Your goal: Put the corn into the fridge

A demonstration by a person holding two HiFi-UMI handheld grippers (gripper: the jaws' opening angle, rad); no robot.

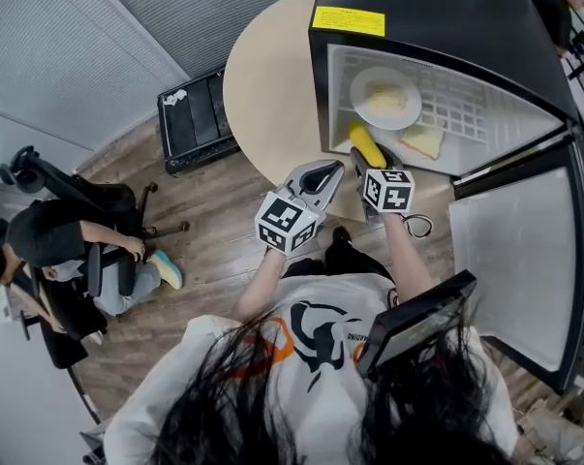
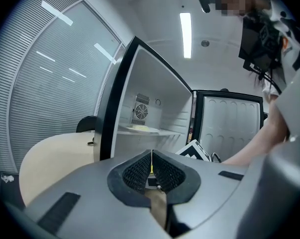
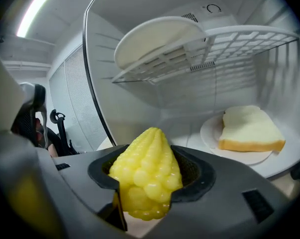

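Note:
A yellow corn cob sits clamped between the jaws of my right gripper, tip pointing into the open fridge. From the head view the corn reaches over the fridge's front edge, with the right gripper just behind it. My left gripper hangs beside it, outside the fridge, jaws pressed together on nothing. In the left gripper view the left gripper faces the fridge's open side.
A wire shelf carries a white plate with pale food. Below it a bread slice lies on a plate on the fridge floor. The fridge door stands open at right. A round table bears the fridge. A person sits at left.

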